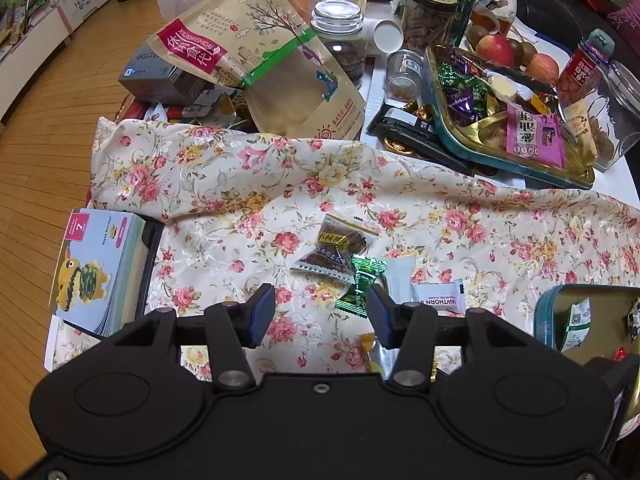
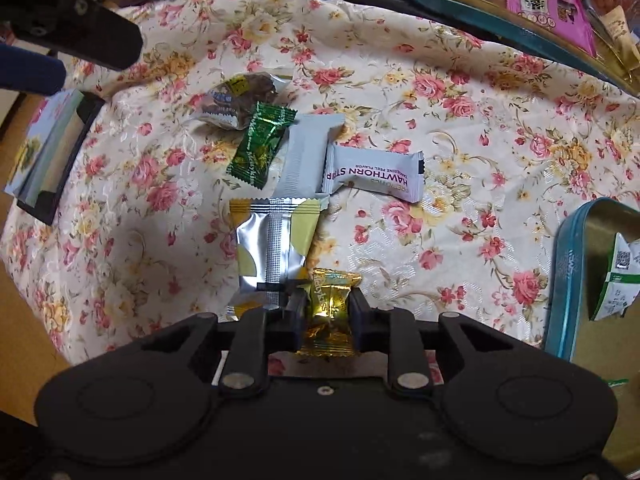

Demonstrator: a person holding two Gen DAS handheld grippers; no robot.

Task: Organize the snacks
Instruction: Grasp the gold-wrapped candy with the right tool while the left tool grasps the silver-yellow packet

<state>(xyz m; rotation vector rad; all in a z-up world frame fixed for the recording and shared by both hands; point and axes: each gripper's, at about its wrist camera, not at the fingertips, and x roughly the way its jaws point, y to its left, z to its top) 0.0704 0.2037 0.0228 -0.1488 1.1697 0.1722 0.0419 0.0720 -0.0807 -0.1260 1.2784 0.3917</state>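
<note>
Gold foil crinkles between the fingers of the right gripper (image 2: 325, 312), which pinches a twisted gold candy (image 2: 330, 312) just above the floral cloth (image 2: 460, 128) draping the counter. Ahead of it lie flat, crimp-edged packets: a silver and yellow sachet (image 2: 268, 248), a plain white wrapper (image 2: 308, 156), a white pillow pack printed HAWTHORN STRIP (image 2: 376, 174), a glossy green candy (image 2: 258, 148) and a clear bag of brown pieces (image 2: 240, 100). A teal tin (image 2: 568, 264) with a brass-toned interior sits at the right edge. The left gripper (image 1: 320, 312) hovers with its blue-padded jaws spread wide and nothing between them, the green candy (image 1: 362, 284) just beside its right finger. Only the left view shows the wooden floor (image 1: 60, 100), a large kraft-paper pouch (image 1: 256, 52), glass jars (image 1: 340, 36), apples (image 1: 496, 48) and a gold-lined tray (image 1: 460, 148) heaped with sweets.
</note>
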